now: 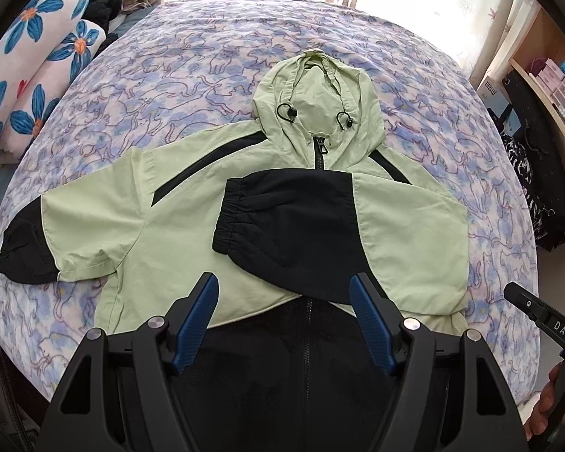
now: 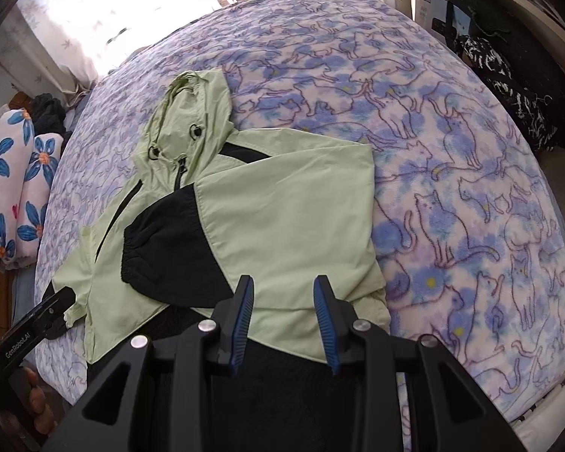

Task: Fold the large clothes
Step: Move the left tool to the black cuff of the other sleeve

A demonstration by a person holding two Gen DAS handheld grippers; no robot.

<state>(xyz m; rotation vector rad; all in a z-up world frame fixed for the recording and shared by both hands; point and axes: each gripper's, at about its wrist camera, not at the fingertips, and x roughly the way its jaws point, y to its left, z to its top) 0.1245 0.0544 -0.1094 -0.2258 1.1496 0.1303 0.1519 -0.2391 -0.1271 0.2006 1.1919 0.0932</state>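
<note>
Green/blk hooded jacket (image 1: 192, 203) flat, one sleeve (image 1: 290, 226) folded across; both grippers' fingers apart.

The hooded jacket (image 1: 192, 203) lies mid-bed on the cat-print blanket (image 1: 192, 56). Bare blanket runs beyond its hood and wide along its folded-in side (image 2: 471, 188). Past the outstretched sleeve (image 1: 26, 248), rolled floral bedding (image 1: 37, 56) crowds that edge; hanging dark clothes (image 2: 508, 86) and shelving (image 1: 553, 86) border the opposite one.
</note>
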